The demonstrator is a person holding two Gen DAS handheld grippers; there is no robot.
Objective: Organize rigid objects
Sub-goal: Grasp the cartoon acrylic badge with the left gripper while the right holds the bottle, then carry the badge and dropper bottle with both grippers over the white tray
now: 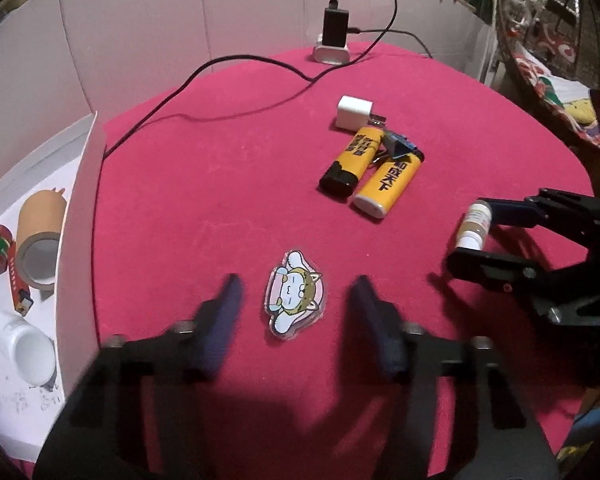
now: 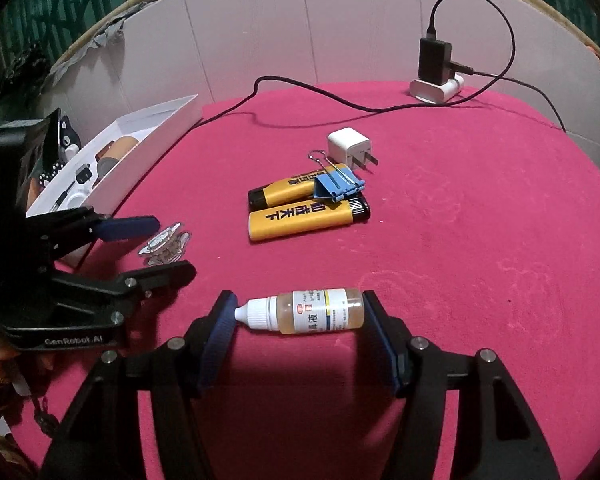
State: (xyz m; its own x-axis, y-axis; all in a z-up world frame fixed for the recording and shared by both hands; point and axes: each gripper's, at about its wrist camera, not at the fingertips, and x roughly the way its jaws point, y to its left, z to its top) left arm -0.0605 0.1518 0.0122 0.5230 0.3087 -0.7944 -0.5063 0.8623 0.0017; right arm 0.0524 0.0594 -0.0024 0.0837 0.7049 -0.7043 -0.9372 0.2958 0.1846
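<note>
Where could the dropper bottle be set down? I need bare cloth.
Bare cloth lies right of the lighters and white plug, toward the table's right edge, and between the black cable and the white box. It is crowded around the lighters, blue clip and cat charm.

Magenta-red cloth (image 1: 228, 184). Two yellow lighters (image 2: 306, 222) with dark printed characters, blue binder clip (image 2: 338, 188), white plug adapter (image 2: 348, 146). Cartoon cat charm (image 1: 296, 298): pale blue, pink, tan.
</note>
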